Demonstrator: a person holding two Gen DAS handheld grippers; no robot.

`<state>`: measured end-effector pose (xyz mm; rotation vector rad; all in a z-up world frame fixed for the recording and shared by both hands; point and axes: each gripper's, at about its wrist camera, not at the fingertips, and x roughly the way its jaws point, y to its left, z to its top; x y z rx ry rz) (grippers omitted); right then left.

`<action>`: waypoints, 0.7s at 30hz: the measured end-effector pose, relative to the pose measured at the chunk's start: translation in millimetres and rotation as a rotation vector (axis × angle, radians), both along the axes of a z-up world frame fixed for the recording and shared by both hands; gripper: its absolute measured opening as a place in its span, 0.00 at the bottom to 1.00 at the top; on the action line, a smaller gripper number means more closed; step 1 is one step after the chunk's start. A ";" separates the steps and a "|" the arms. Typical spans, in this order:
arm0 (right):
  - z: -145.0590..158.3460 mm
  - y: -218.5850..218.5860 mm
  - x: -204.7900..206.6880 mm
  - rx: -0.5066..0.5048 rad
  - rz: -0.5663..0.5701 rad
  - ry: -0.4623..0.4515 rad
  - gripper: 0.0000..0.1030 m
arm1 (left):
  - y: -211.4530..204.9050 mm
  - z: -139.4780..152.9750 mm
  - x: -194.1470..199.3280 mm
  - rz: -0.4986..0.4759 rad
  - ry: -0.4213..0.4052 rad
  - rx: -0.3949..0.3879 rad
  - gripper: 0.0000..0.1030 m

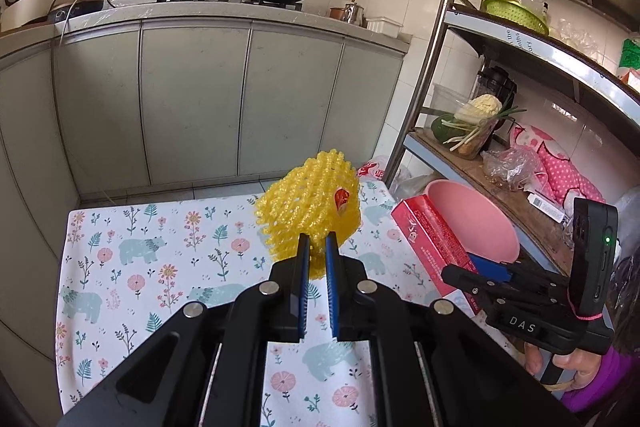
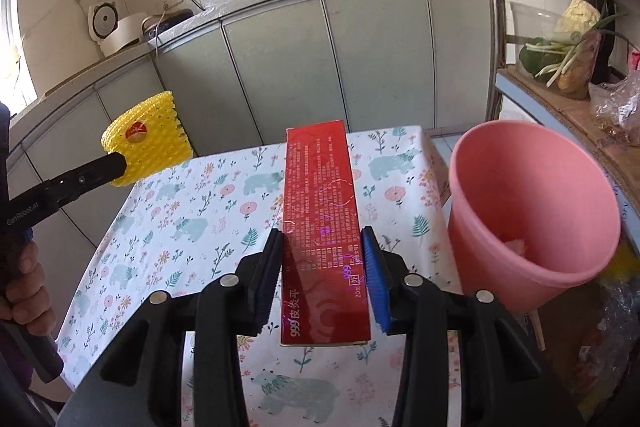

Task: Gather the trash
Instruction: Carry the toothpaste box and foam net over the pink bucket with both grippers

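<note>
A yellow foam fruit net (image 1: 308, 203) with a red sticker hangs above the flowered tablecloth (image 1: 160, 267), and my left gripper (image 1: 317, 237) is shut on its lower edge. The right wrist view shows the same net (image 2: 148, 139) off to the left, in the left gripper (image 2: 120, 163). My right gripper (image 2: 322, 233) is shut on a long red cardboard box (image 2: 320, 187), its blue pads pressing both long sides, and the box is lifted off the table. A pink plastic bin (image 2: 532, 211) stands tilted just right of the box, with something pale inside. The left wrist view has the box (image 1: 432, 239) and bin (image 1: 476, 219) at right.
A metal shelf rack (image 1: 436, 39) stands right of the table, holding vegetables (image 1: 476, 119), plastic bags and a green basket. Behind the table runs a kitchen counter (image 1: 224, 9) with two woks over grey cabinet doors. A person's hand (image 2: 24, 279) holds the left gripper's handle.
</note>
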<state>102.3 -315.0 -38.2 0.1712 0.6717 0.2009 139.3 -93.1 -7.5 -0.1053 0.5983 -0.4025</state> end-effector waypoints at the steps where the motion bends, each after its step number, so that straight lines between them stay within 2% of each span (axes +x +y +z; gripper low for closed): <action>1: 3.3 -4.6 -1.2 -0.003 -0.012 -0.011 0.39 | -5.2 3.0 1.6 -0.009 -0.007 -0.001 0.07; 12: 17.7 -72.6 -8.1 0.032 -0.194 -0.078 0.39 | -82.6 24.4 22.7 -0.166 -0.067 -0.004 0.07; 21: 2.0 -134.2 4.1 0.096 -0.358 -0.067 0.39 | -171.6 18.1 49.1 -0.319 -0.069 0.023 0.07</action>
